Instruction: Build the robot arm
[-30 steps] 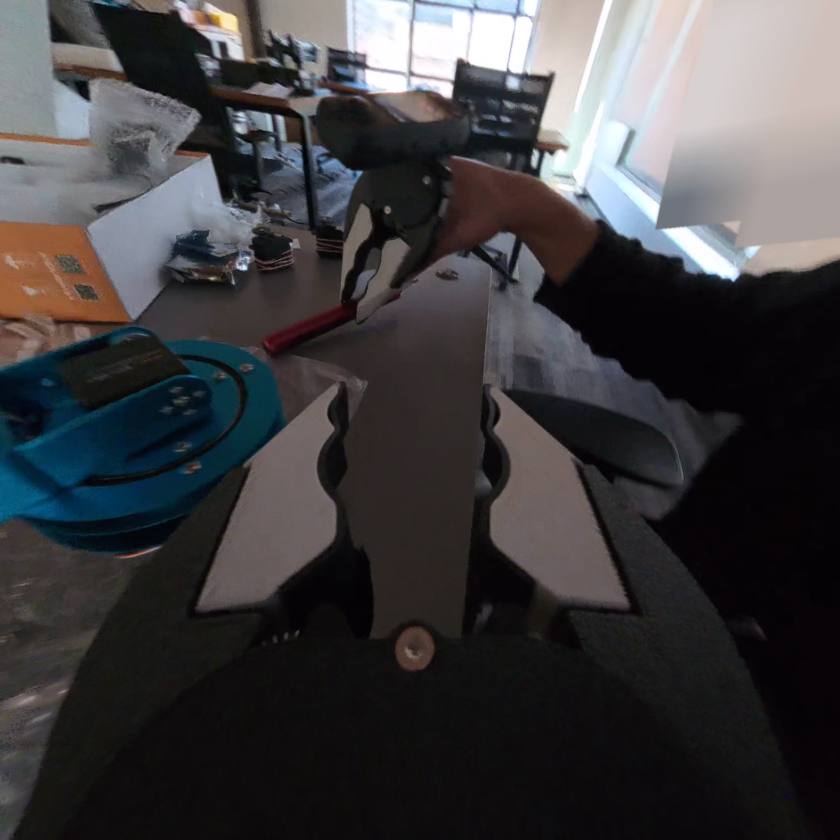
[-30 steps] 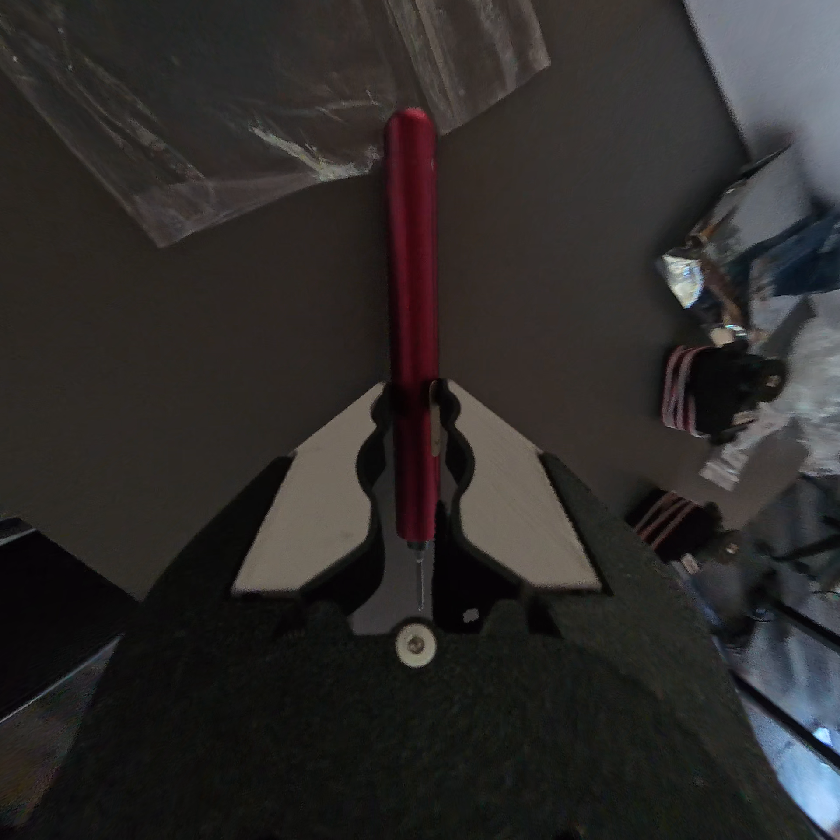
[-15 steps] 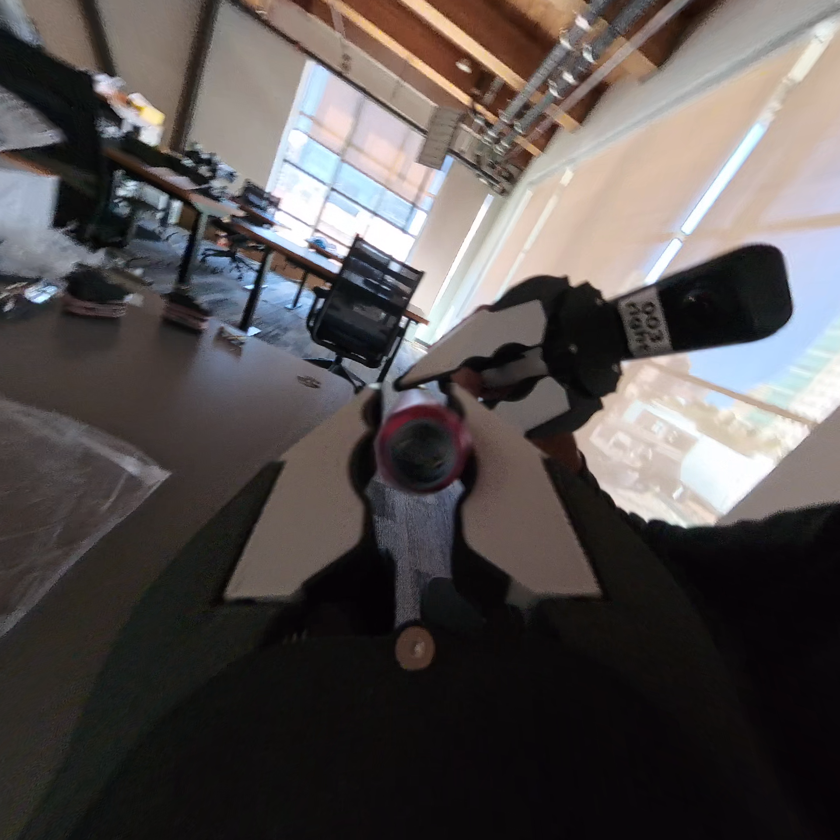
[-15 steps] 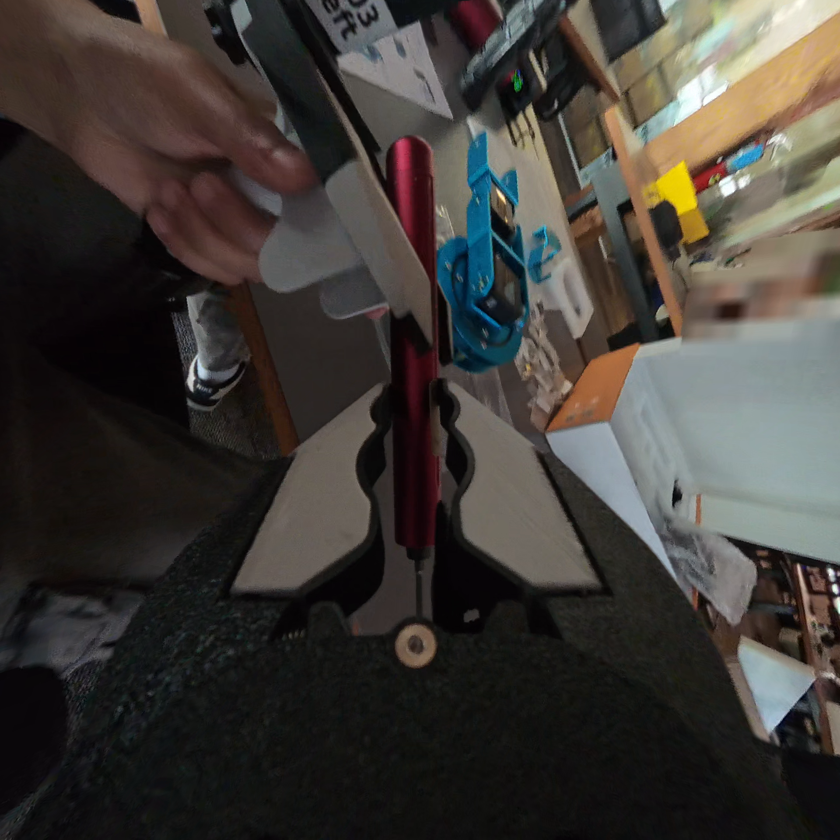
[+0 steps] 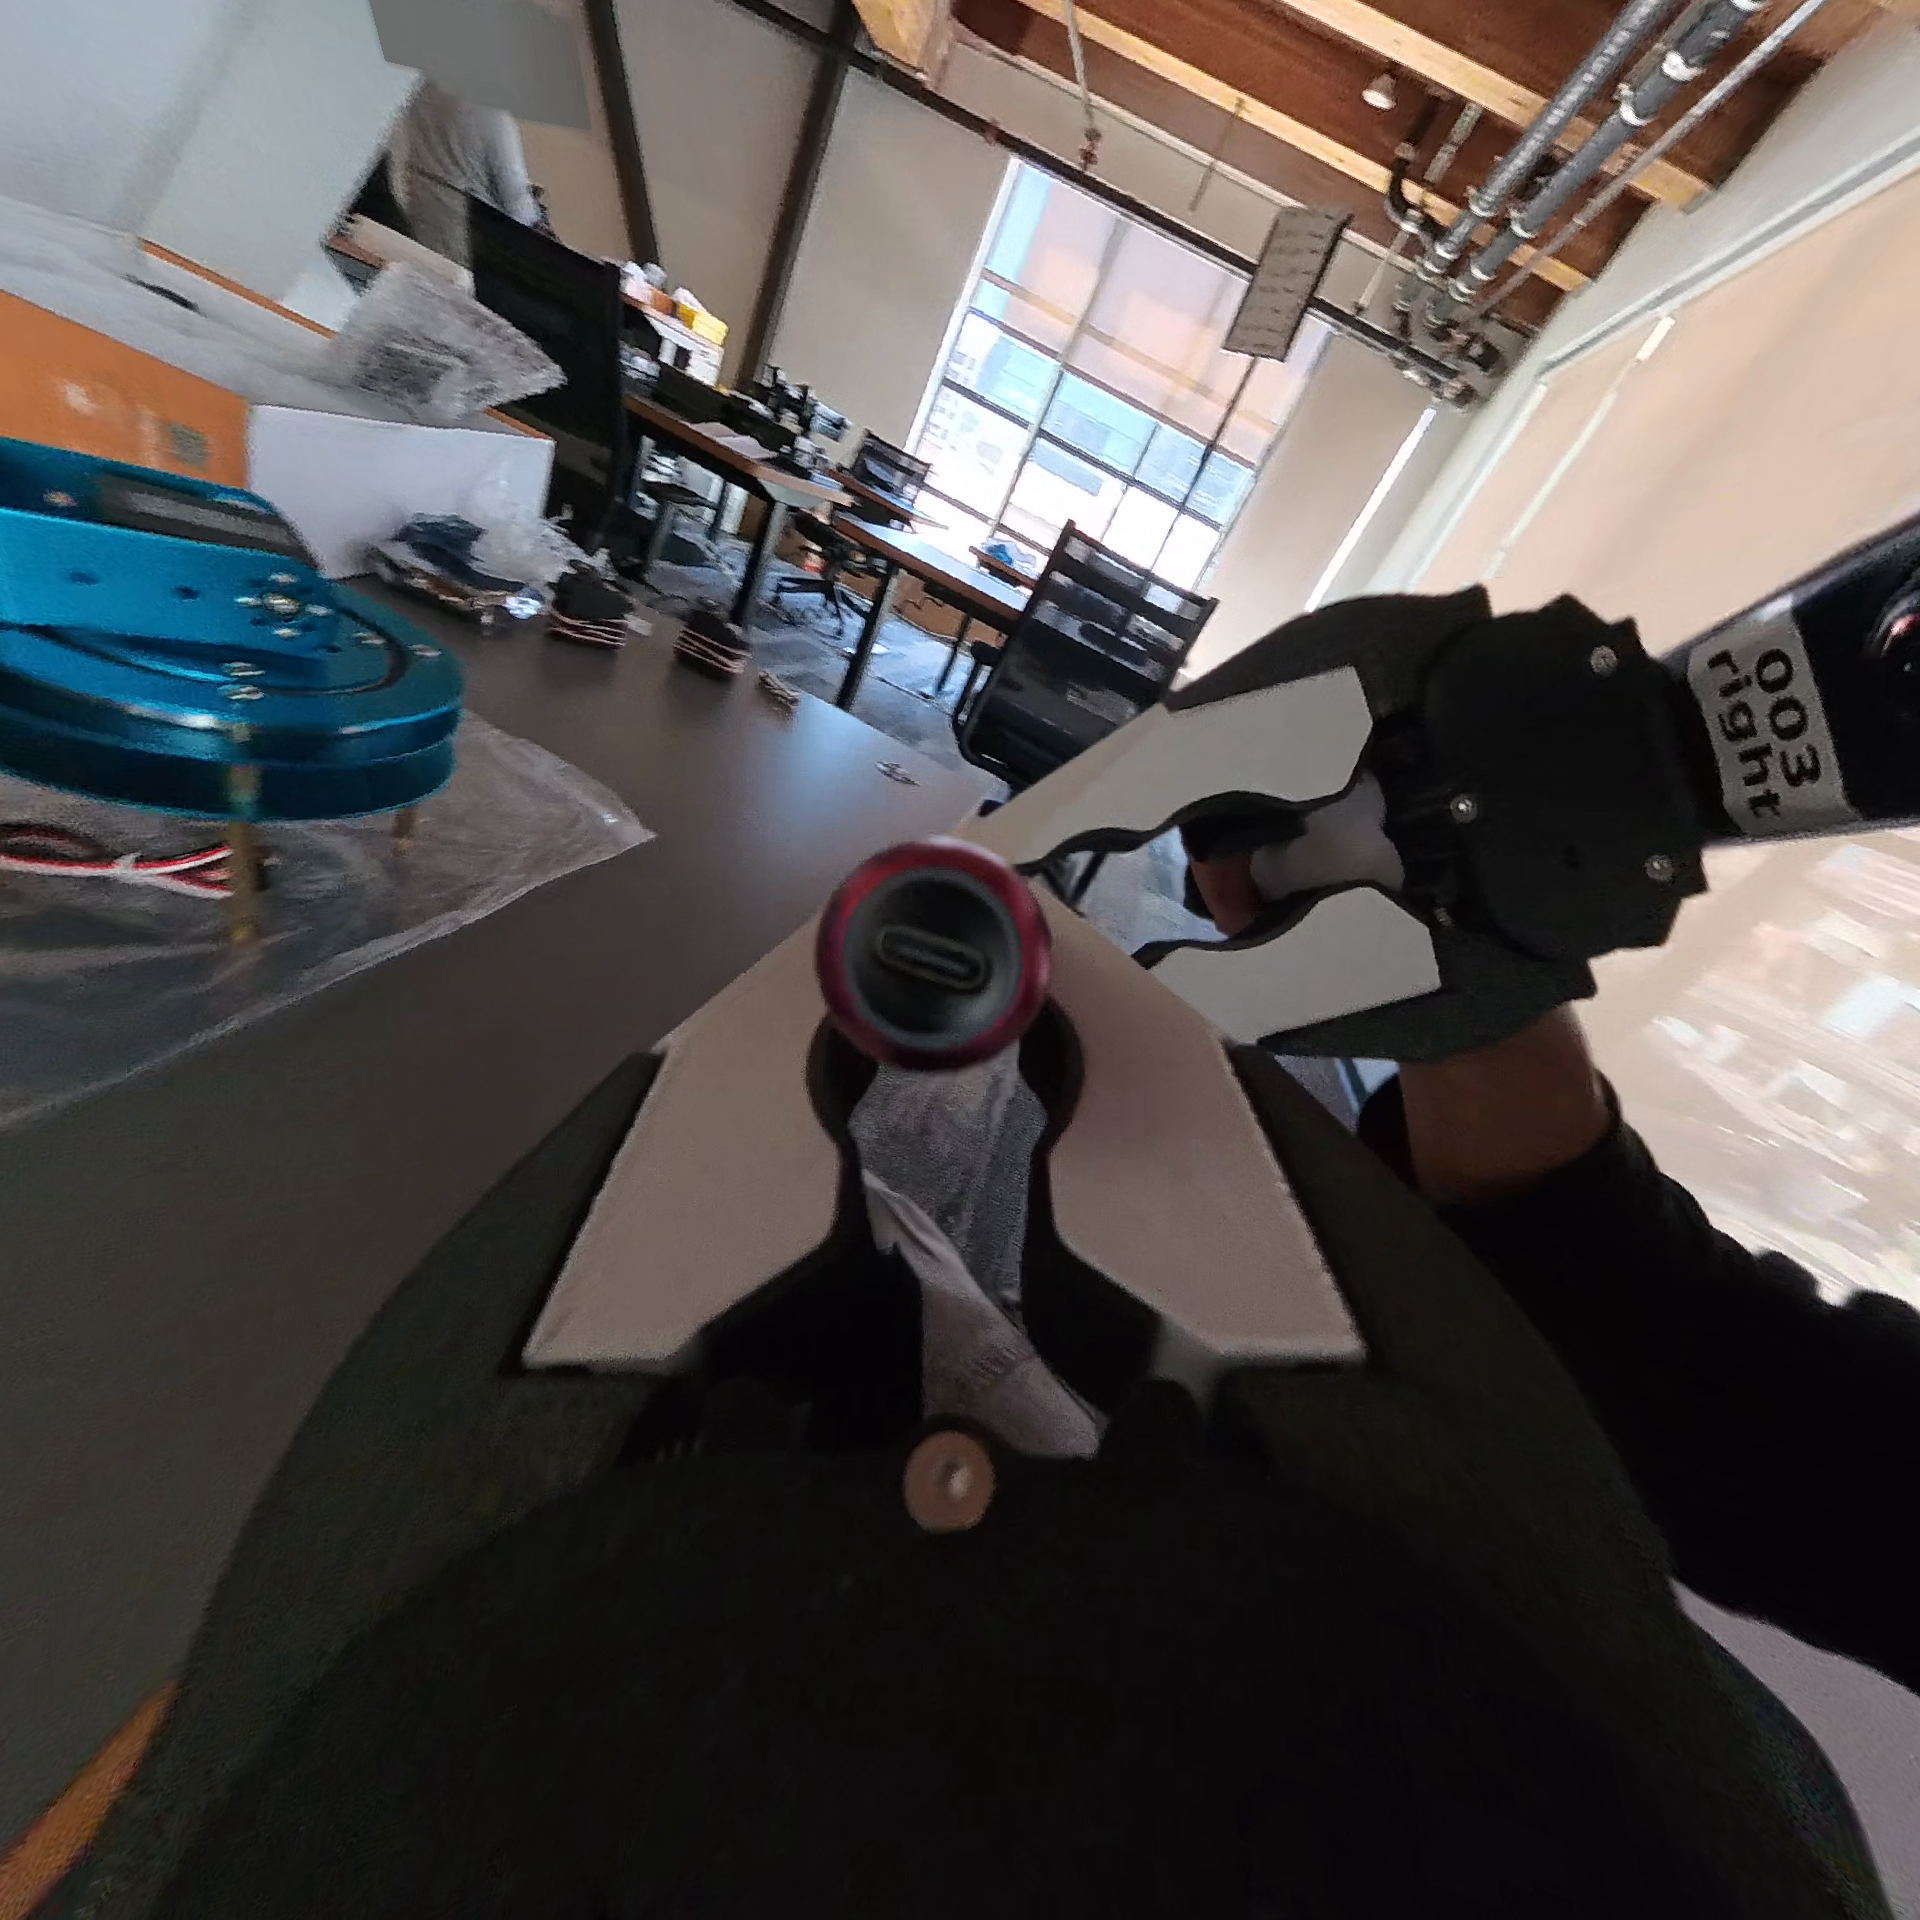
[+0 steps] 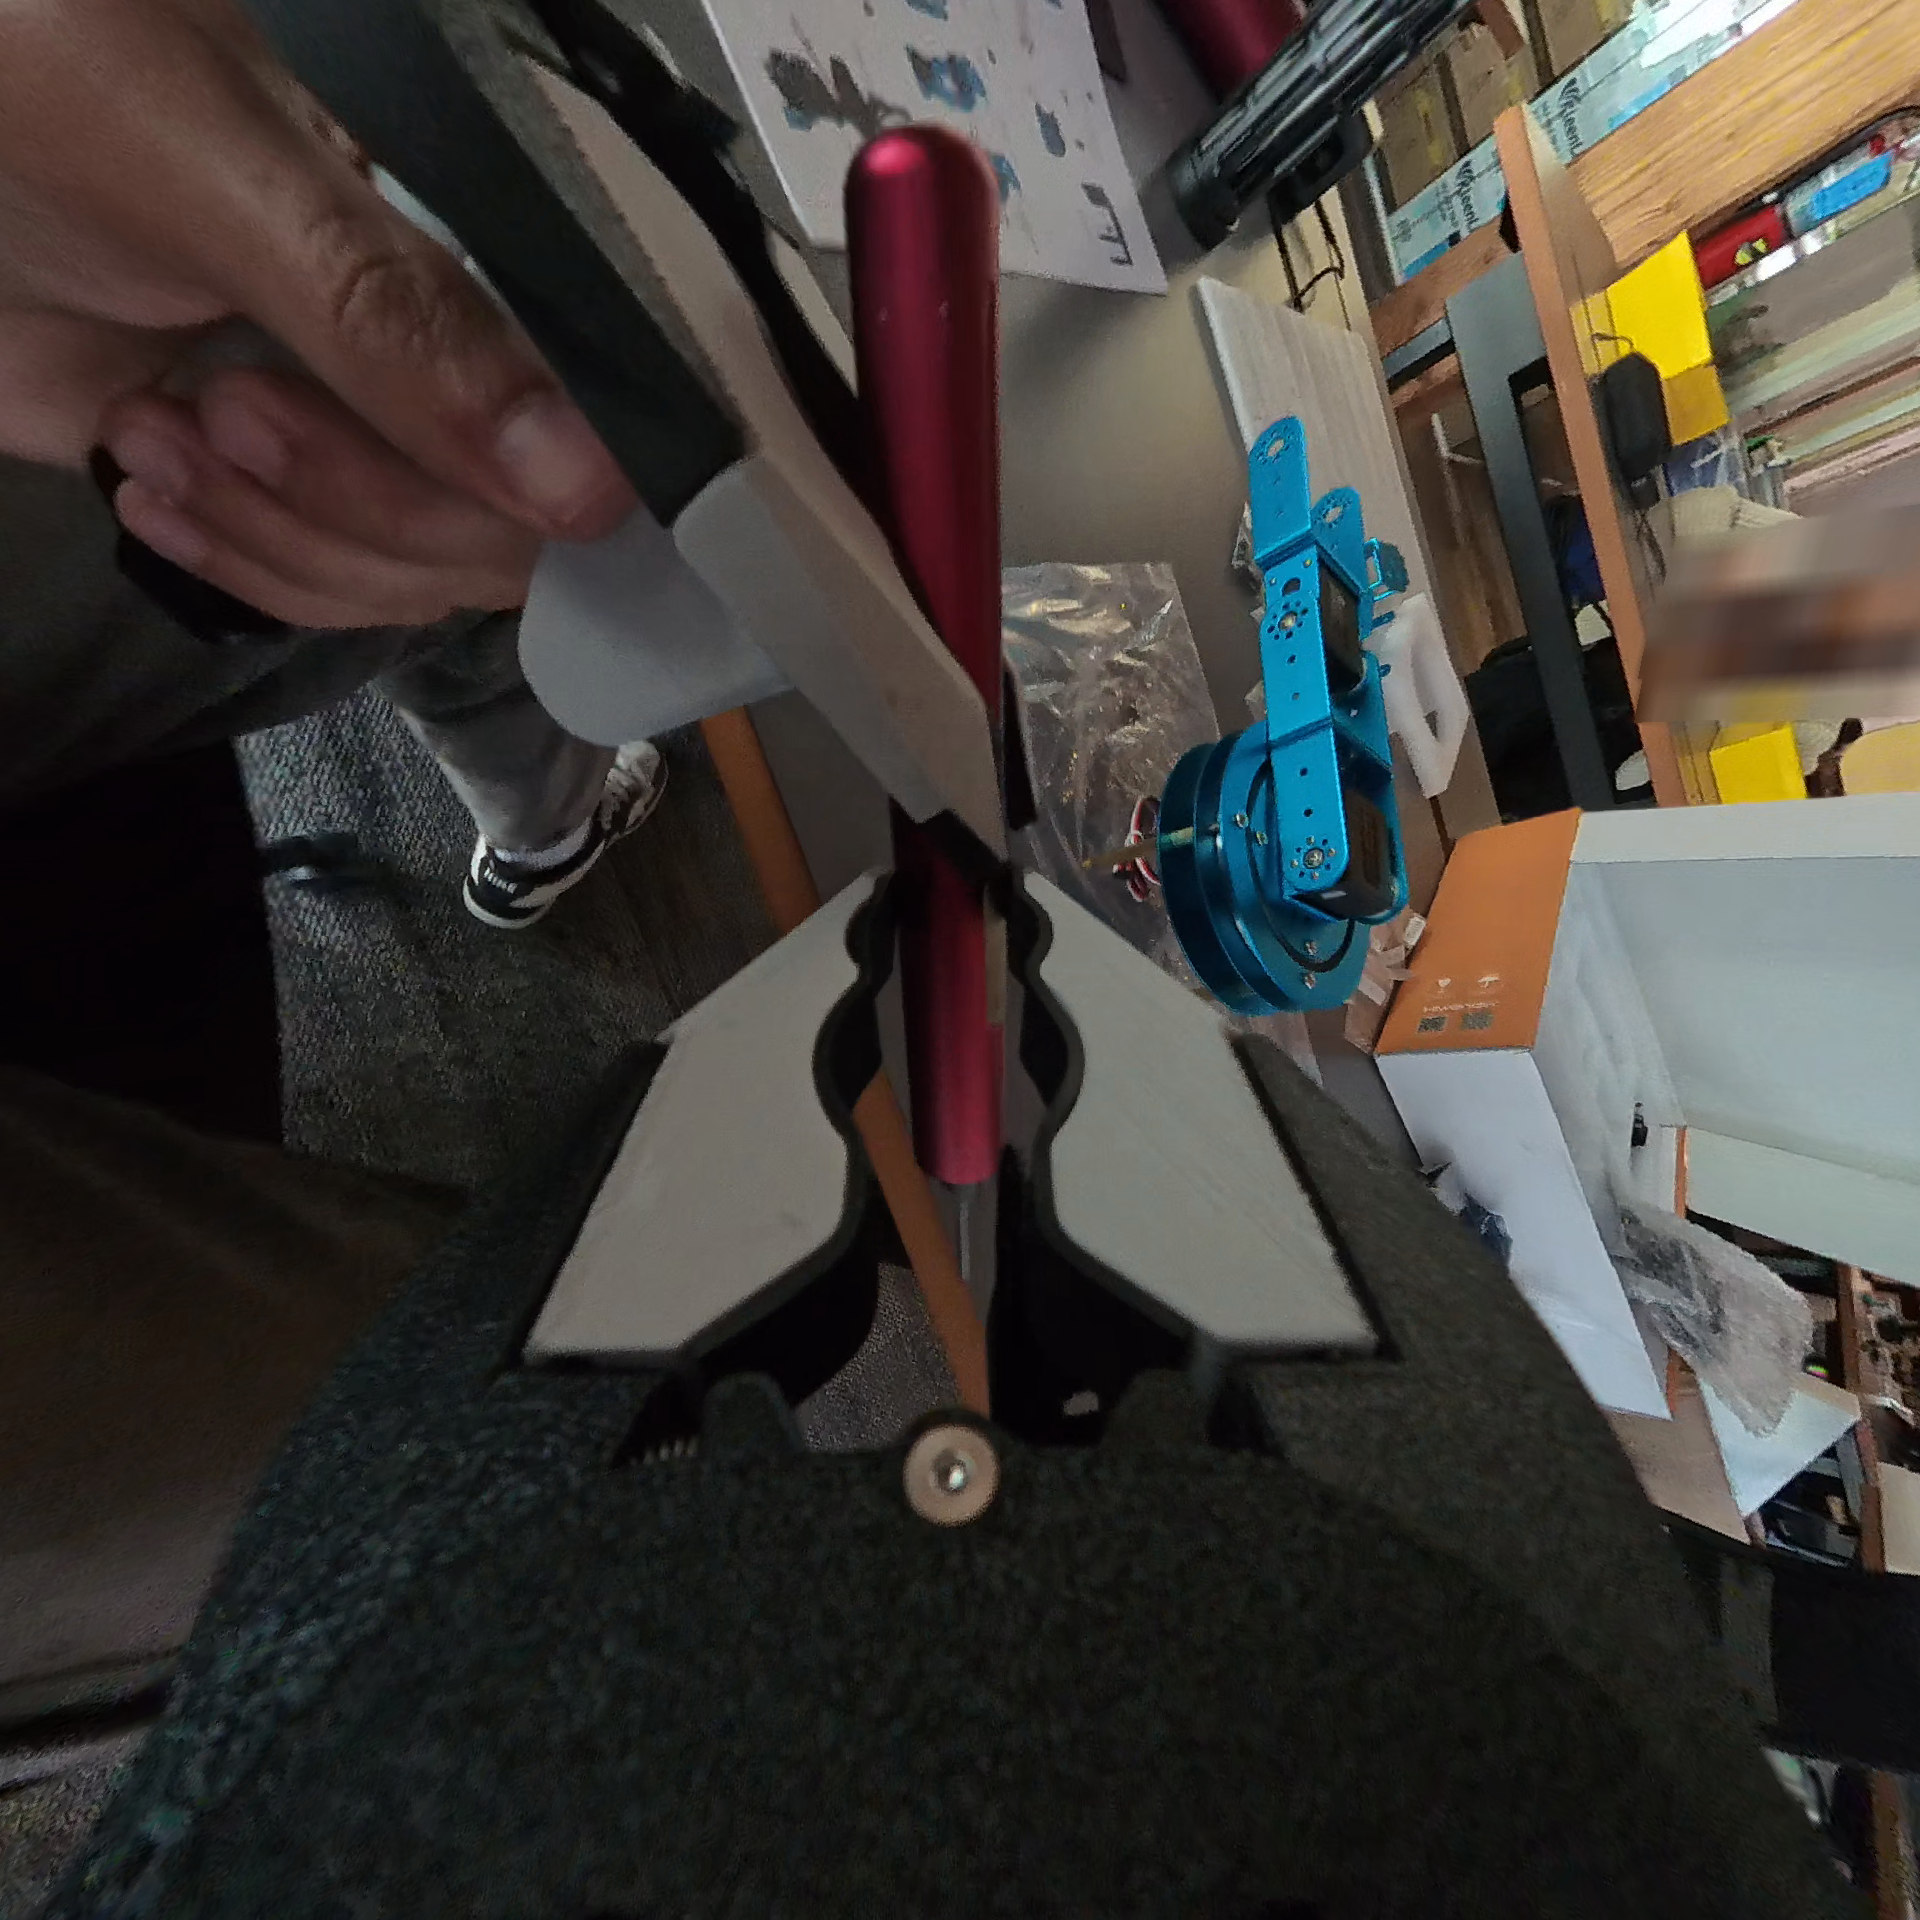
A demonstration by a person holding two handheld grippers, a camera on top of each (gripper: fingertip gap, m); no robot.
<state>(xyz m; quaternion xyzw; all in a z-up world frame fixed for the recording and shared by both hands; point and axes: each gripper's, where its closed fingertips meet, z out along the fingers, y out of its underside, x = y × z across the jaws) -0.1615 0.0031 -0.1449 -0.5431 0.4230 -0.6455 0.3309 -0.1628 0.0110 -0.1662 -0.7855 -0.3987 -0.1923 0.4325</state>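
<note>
Gripping one red cylindrical tool (image 6: 940, 644) together, both grippers are closed on it: right gripper (image 6: 951, 894) along its axis, left gripper (image 5: 930, 961) crosswise near its capped end.

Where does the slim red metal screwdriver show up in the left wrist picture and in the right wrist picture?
Left wrist view: the slim red metal screwdriver sits at centre, seen end-on, its round black end cap facing the camera between the left gripper fingers.
Right wrist view: it runs lengthwise up the centre, from the right gripper to the top edge.
Shared landmark: the blue metal robot arm kit on the dark table.
</note>
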